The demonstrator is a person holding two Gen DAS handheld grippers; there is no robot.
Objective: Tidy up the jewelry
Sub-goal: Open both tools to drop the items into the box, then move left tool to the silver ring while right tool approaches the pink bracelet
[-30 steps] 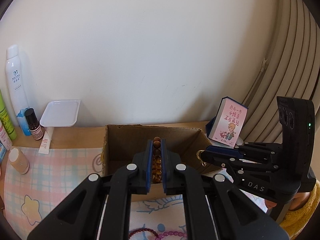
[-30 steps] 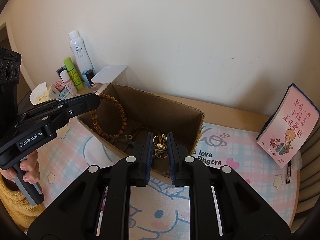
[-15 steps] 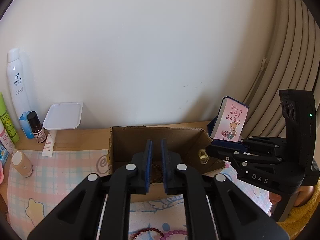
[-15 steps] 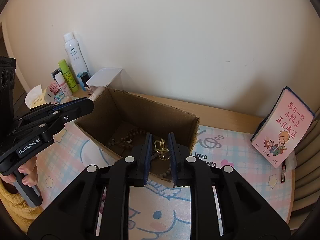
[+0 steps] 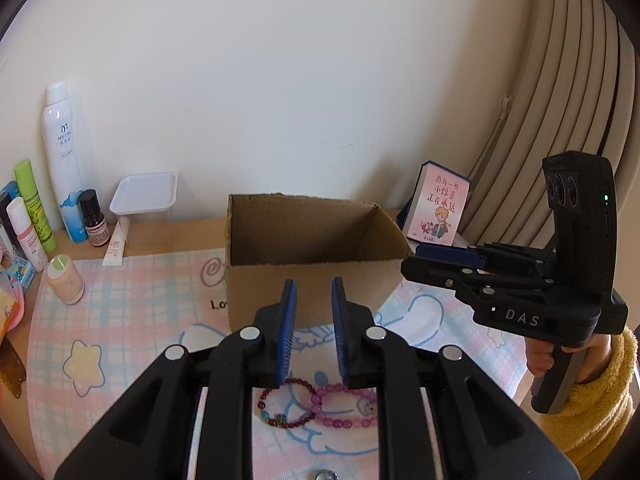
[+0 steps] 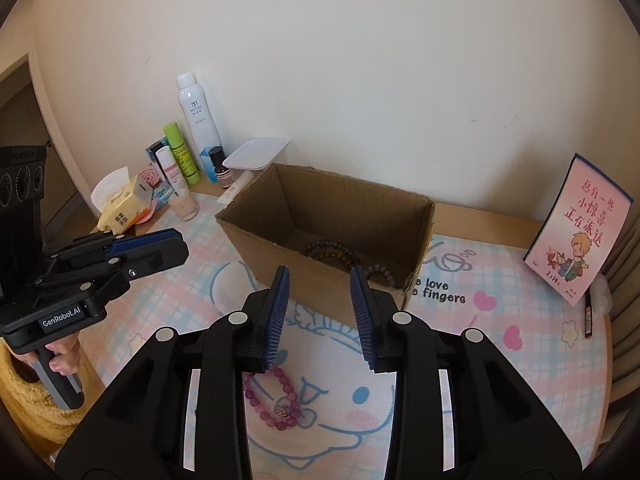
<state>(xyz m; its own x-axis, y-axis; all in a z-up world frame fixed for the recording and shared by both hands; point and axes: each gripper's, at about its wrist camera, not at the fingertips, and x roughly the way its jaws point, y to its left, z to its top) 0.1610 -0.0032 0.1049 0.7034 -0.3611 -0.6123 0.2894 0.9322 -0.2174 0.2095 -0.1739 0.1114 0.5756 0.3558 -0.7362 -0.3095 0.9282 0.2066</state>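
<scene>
An open cardboard box (image 5: 312, 240) (image 6: 332, 208) stands on the patterned mat, with several bead bracelets (image 6: 332, 250) lying on its floor. My left gripper (image 5: 313, 286) hangs in front of the box, its jaws opening with nothing between them. My right gripper (image 6: 320, 276) is also in front of the box, jaws opening and empty. On the mat near me lie a dark red bead bracelet (image 5: 286, 404) and a pink bead bracelet (image 5: 344, 406) (image 6: 276, 400), partly hidden by the gripper bodies. Each gripper also shows in the other's view, the right gripper (image 5: 416, 262) and the left gripper (image 6: 176, 242).
Bottles and tubes (image 5: 60, 160) (image 6: 196, 120), a white tray (image 5: 144, 194) and a tissue pack (image 6: 124, 204) crowd the back left. A pink book (image 5: 438, 204) (image 6: 580, 228) leans at the right. A hand in a yellow sleeve (image 5: 592, 396) holds the right gripper.
Both grippers let go of their jewelry into the box and pulled back toward me. The amber bead string and the gold piece are gone from the jaws, which stand wider apart.
</scene>
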